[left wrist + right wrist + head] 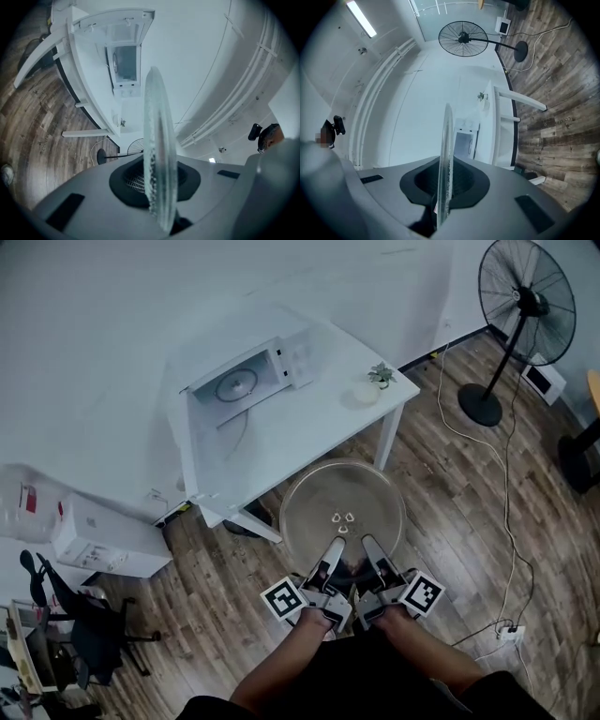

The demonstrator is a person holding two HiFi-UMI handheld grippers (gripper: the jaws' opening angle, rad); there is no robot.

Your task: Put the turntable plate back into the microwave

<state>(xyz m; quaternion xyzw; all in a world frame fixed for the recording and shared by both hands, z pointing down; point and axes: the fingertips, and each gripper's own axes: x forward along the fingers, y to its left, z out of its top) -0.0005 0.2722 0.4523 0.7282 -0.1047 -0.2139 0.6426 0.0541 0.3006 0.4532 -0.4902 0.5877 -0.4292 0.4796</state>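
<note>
Wood-plank flooring runs under a white rectangular table point(314, 432) pushed against a plain white wall. On the table's far corner sits a white boxy microwave point(281, 367) with its door swung wide open; in the cavity a pale round ring point(236, 385) lies on the floor of the oven. Towards the table's other end stands a small round white pot point(365, 393) with a little green plant point(381, 374) in it. A tall black pedestal fan point(520, 306) stands on the floor well off to the right, and a white cable trails across the boards near it. The person stands in front of the table, both forearms stretched forward, carrying a clear round glass turntable plate point(342, 502) held flat above the floor, just short of the table's near edge and well apart from the microwave. The left gripper point(333, 554) and the right gripper point(372, 552) sit side by side on the plate's near rim, each with its jaws clamped on the glass edge, which runs straight between them in both gripper views. A black office chair point(89, 629) stands off to the left.
</note>
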